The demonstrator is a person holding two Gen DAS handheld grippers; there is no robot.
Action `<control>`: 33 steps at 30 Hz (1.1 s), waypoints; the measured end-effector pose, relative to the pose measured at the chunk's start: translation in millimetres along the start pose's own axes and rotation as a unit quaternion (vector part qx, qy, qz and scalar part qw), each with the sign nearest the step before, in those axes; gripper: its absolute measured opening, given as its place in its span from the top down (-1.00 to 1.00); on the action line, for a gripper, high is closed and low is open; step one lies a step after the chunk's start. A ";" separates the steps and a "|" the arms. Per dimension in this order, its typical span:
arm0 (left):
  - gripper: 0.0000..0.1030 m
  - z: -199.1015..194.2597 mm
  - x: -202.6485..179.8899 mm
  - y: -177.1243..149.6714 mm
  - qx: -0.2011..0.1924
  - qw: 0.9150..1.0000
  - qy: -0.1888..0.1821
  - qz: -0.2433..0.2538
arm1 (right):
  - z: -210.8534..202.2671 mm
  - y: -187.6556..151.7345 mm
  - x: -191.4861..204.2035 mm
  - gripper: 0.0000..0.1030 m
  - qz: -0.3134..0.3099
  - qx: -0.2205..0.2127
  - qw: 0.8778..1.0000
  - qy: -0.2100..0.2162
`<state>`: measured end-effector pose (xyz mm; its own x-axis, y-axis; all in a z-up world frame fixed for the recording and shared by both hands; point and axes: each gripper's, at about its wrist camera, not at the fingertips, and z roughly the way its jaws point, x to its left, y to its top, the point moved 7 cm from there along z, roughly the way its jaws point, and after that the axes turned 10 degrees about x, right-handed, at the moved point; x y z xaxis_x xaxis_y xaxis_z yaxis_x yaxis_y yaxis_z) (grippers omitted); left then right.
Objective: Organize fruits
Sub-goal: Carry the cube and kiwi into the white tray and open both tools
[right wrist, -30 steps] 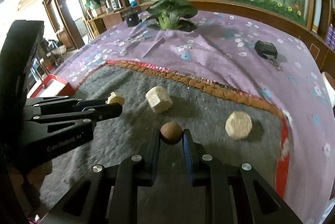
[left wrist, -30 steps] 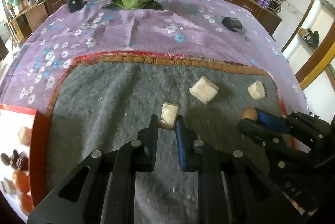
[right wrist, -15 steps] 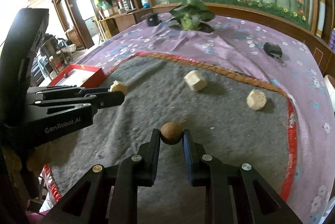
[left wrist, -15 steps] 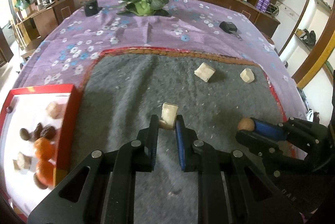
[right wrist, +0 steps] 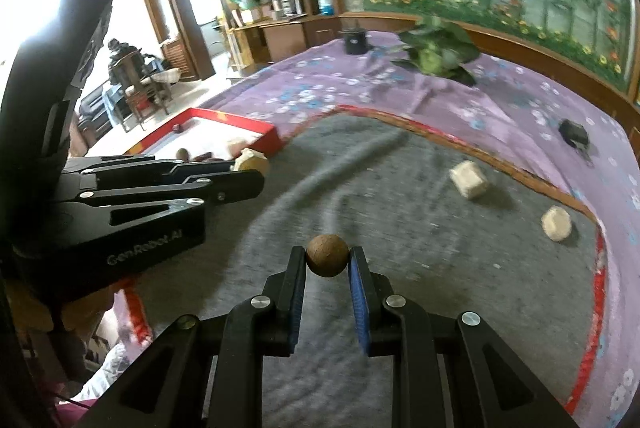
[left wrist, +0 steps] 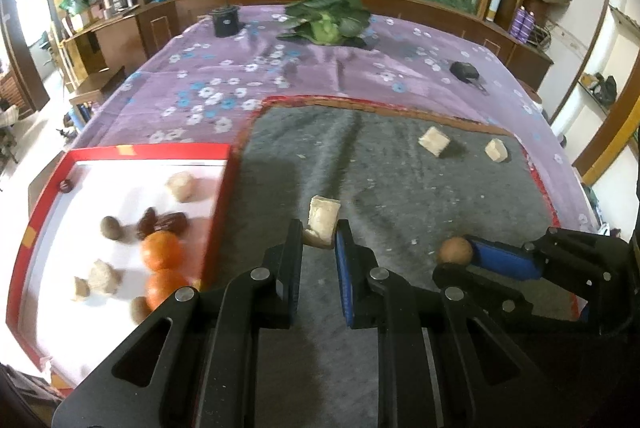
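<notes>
Above the grey mat (right wrist: 400, 195), fingers (right wrist: 296, 268) pinch a brown ball (right wrist: 327, 255).

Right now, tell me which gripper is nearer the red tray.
Left. The left gripper, shut on a pale chunk, hangs just beside the red tray. The right gripper, shut on a brown ball, sits beyond it, farther from the tray.

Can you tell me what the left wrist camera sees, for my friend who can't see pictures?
The left gripper pinches a pale cube between its fingers above a grey mat. Left of it sits a red tray holding oranges, dates and pale chunks; at right, the right gripper holds a brown ball.
</notes>
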<state>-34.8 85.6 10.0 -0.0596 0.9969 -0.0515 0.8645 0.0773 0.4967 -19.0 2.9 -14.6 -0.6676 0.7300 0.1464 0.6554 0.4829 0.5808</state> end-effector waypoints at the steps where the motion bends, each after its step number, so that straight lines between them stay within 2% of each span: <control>1: 0.71 -1.7 5.6 -1.1 -0.001 1.000 0.002 -0.004 | 0.8 2.0 6.6 0.59 -0.006 0.000 1.000 0.003; 12: 0.71 -19.1 79.6 -14.6 -0.011 0.997 0.034 -0.065 | 16.7 29.6 65.2 0.60 -0.050 0.002 0.998 0.043; 22: 0.70 -27.3 153.7 -28.4 -0.015 0.988 0.071 -0.135 | 42.0 46.2 118.6 0.60 -0.093 0.024 0.992 0.083; 28: 0.70 -22.2 180.1 -38.9 -0.007 0.983 0.084 -0.162 | 54.6 48.4 149.2 0.60 -0.119 0.040 0.986 0.108; 33: 0.70 -17.0 186.0 -41.9 -0.002 0.982 0.082 -0.168 | 66.3 46.0 169.1 0.60 -0.141 0.055 0.981 0.118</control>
<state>-90.6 268.0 -5.6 -0.4212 0.9040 -0.0735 0.7802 0.4025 0.4788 -78.3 180.6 -16.2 -0.8822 0.4342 0.1820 0.4591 0.7078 0.5368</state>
